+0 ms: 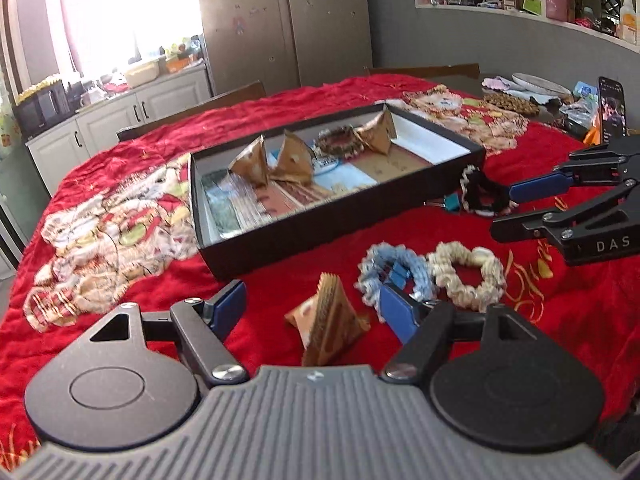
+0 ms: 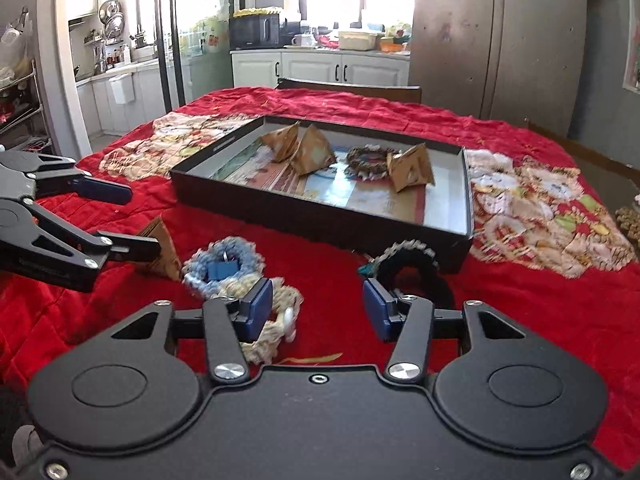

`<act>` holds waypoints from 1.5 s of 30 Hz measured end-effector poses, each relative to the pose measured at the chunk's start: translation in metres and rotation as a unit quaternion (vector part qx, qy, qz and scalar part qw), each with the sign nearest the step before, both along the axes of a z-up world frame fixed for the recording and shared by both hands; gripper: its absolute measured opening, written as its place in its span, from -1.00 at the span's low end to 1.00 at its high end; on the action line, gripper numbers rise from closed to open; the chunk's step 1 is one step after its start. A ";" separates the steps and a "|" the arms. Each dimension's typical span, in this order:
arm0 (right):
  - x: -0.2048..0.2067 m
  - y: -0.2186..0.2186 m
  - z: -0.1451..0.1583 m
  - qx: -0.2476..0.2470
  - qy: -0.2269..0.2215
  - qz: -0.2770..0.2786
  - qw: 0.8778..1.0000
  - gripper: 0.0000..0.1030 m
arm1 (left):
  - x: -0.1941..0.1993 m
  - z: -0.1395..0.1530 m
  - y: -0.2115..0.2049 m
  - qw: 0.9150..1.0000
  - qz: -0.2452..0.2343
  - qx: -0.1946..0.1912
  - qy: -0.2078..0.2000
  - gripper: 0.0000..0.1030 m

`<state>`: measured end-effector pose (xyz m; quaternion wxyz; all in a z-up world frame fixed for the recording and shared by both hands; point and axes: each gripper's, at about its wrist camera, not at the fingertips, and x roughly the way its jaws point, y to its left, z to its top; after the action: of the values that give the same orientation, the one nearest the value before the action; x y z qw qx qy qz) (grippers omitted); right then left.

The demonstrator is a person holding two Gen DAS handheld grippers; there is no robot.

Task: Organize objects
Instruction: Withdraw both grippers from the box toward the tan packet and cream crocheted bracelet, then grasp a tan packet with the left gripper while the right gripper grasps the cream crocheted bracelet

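Both sets of fingers spread and empty, left gripper (image 1: 312,312) straddling brown paper pyramid packet (image 1: 326,326), right gripper (image 2: 318,310) risks snagging cream scrunchie (image 2: 268,336) beside black scrunchie (image 2: 412,268).

The left gripper (image 1: 314,312) has a ribbed grey housing flanked by two rounded black lobes, each embossed with a circle and pierced by a triangular cutout. Black linkage arms pivot on silver screws and end in blue finger pads (image 1: 228,306). The right gripper (image 2: 318,312) has a smooth matte-black housing, the same lobes, silver screws and blue pads (image 2: 258,312). White letters "DAS" mark its side in the left wrist view.
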<state>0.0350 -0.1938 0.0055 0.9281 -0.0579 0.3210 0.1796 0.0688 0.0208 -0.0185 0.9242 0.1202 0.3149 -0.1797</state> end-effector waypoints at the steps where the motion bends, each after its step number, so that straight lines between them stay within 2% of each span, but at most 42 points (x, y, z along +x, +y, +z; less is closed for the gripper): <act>1: 0.000 0.001 -0.002 0.000 0.003 0.001 1.000 -0.06 | 0.000 -0.004 0.000 1.000 -0.001 0.000 0.005 0.61; 13: 0.007 0.014 -0.025 -0.009 0.033 0.011 0.999 -0.15 | 0.011 -0.026 0.000 0.999 0.010 0.003 0.030 0.61; 23: 0.013 0.016 -0.033 -0.008 0.044 0.011 0.999 -0.16 | 0.016 -0.032 0.000 0.999 0.015 0.005 0.038 0.60; 28: 0.013 0.018 -0.034 -0.009 0.046 0.016 0.999 -0.26 | 0.017 -0.033 0.000 0.999 0.012 0.001 0.043 0.42; 33: 0.014 0.019 -0.035 -0.008 0.047 0.022 0.999 -0.46 | 0.017 -0.033 0.000 0.999 0.009 -0.006 0.049 0.14; 36: 0.013 0.021 -0.035 -0.009 0.047 0.028 0.998 -0.58 | 0.017 -0.033 -0.001 0.999 0.009 -0.006 0.049 0.13; 45: 0.011 0.025 -0.035 -0.018 0.041 0.038 0.998 -0.67 | 0.016 -0.032 -0.002 0.999 0.006 -0.001 0.044 0.09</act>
<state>0.0458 -0.1688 -0.0293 0.9055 -0.0787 0.3598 0.2109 0.0846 0.0190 -0.0509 0.9106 0.1090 0.3559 -0.1795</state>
